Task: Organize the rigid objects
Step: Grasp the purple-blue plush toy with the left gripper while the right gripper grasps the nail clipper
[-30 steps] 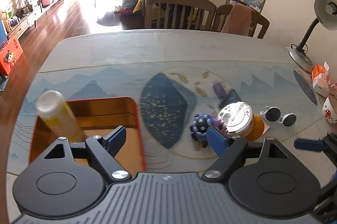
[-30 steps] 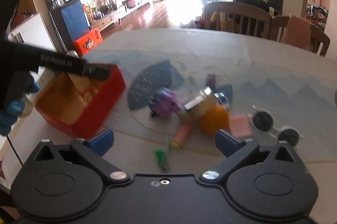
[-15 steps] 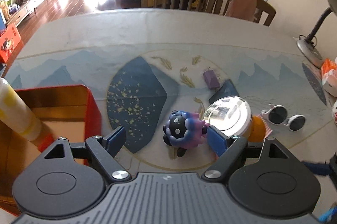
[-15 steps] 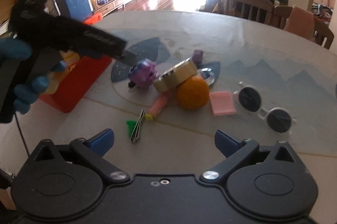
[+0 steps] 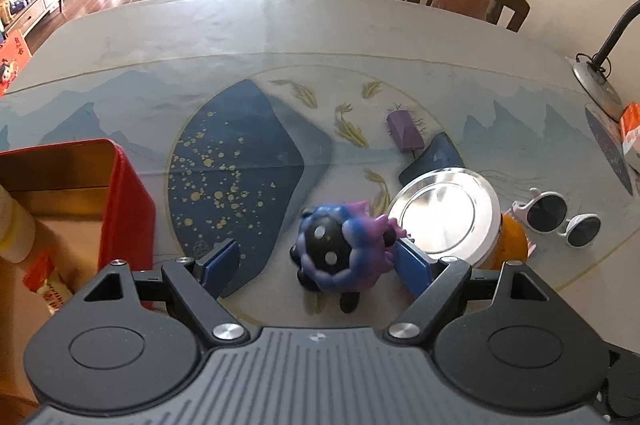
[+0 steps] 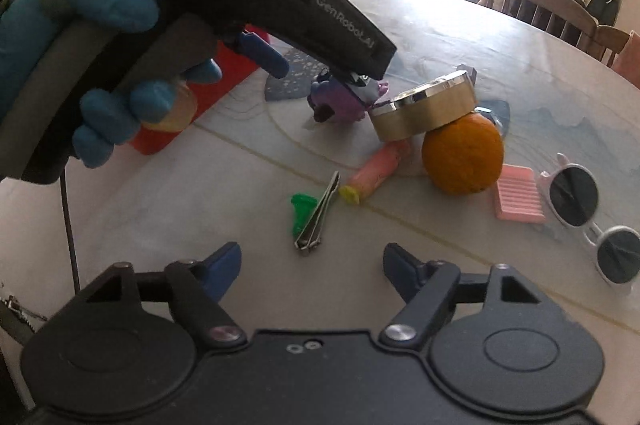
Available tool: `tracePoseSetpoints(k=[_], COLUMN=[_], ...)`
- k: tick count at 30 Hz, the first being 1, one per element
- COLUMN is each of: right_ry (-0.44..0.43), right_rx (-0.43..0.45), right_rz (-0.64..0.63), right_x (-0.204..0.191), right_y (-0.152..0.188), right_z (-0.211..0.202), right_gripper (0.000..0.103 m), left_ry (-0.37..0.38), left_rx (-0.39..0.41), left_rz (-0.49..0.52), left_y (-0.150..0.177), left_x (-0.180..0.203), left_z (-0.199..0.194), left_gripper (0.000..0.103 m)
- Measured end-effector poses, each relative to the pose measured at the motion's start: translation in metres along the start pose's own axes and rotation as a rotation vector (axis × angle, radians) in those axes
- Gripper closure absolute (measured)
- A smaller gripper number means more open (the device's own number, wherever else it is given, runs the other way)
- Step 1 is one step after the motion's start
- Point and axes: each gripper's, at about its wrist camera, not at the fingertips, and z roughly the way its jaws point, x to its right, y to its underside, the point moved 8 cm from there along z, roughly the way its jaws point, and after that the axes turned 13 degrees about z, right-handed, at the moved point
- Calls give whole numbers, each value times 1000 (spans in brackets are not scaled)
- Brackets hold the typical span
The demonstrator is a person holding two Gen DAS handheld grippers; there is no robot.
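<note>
a: the table (image 5: 280, 25) is taken up first. on it the red box (image 5: 128, 193) stands open at the left, with a pale bottle (image 5: 16, 229) leaning inside and a red-and-white packet (image 5: 48, 289) beside it; nothing else in it can be made out.

b: and the left gripper (image 5: 316, 265)?

a: its jaws are held wide, with the purple spiky toy (image 5: 340, 249) between them. the right finger lies against the toy's spikes, the left finger stands clear, so no grip is made yet. the toy sits just beside the round tin (image 5: 444, 217), which is propped on the orange (image 6: 462, 153).

b: so how should the close be done?

a: the gripper is best centred on the toy first, so the tin is not nudged off the orange.

b: the right gripper (image 6: 312, 265)?

a: it is held apart and empty, its jaws having just been narrowed, above the nail clipper (image 6: 318, 217) and green piece (image 6: 300, 213).
</note>
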Motion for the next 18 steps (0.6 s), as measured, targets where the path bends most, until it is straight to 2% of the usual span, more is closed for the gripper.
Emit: tracePoseSetpoints(k=[3, 8, 13, 16, 17, 18], right_ry=[-7, -25, -40, -50, -53, -53], right_rx=[11, 21, 16, 13, 14, 14], right_rz=[-32, -50, -79, -75, -73, -73], right_x=[-5, -6, -7, -4, -2, -2], right_y=[-4, -7, -6, -3, -3, -3], right_z=[4, 3, 2, -2, -2, -2], right_gripper=[32, 59, 79, 88, 88, 88], left_ry=[29, 70, 71, 89, 94, 94], left_rx=[3, 10, 18, 21, 17, 13], left_rz=[-3, -34, -17, -13, -10, -8], left_y=[-2, -2, -3, -3, -4, -4], left_x=[1, -3, -2, -2, -1, 0], left_z=[4, 9, 10, 11, 12, 12], left_gripper=[19, 19, 19, 30, 40, 43])
